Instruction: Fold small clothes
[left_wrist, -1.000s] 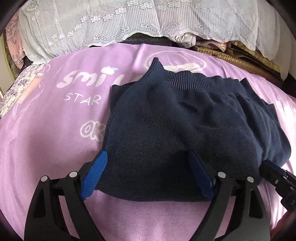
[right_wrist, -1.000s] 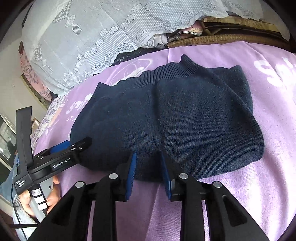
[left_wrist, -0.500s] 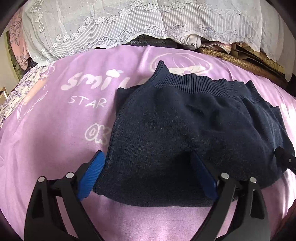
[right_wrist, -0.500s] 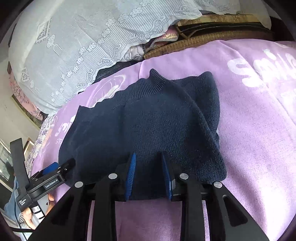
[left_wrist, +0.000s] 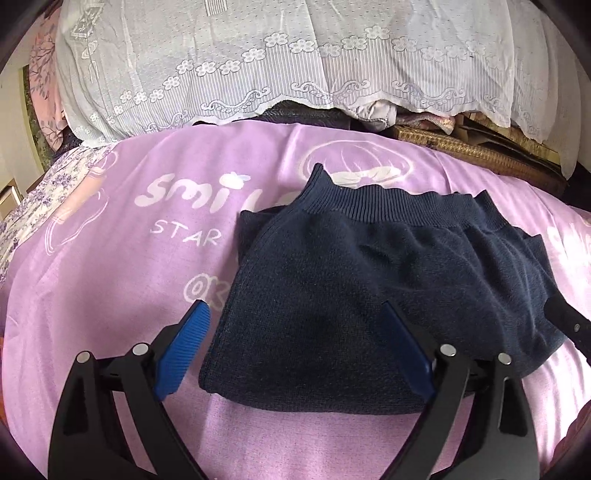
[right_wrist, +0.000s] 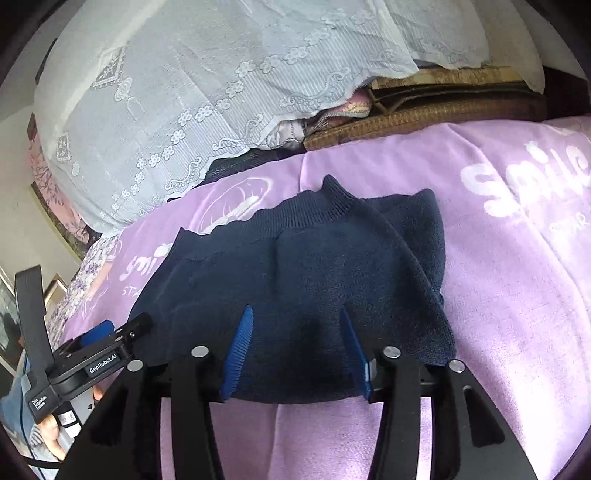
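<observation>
A dark navy knitted garment (left_wrist: 369, 288) with a ribbed waistband lies folded on the purple printed bedspread (left_wrist: 110, 258); it also shows in the right wrist view (right_wrist: 314, 280). My left gripper (left_wrist: 299, 350) is open, its blue pads straddling the garment's near left part just above it. My right gripper (right_wrist: 295, 350) is open over the garment's near edge, holding nothing. The right gripper's tip shows at the left wrist view's right edge (left_wrist: 565, 325); the left gripper shows at the right wrist view's lower left (right_wrist: 96, 354).
A white lace cloth (left_wrist: 295, 55) covers a pile at the back of the bed. A woven brown mat or basket (left_wrist: 472, 151) lies behind the bedspread at the right. A floral fabric (left_wrist: 33, 195) lies at the left edge.
My right gripper's jaws have opened wider over the garment's near edge. Both grippers have drawn back and up a little; the garment lies still.
</observation>
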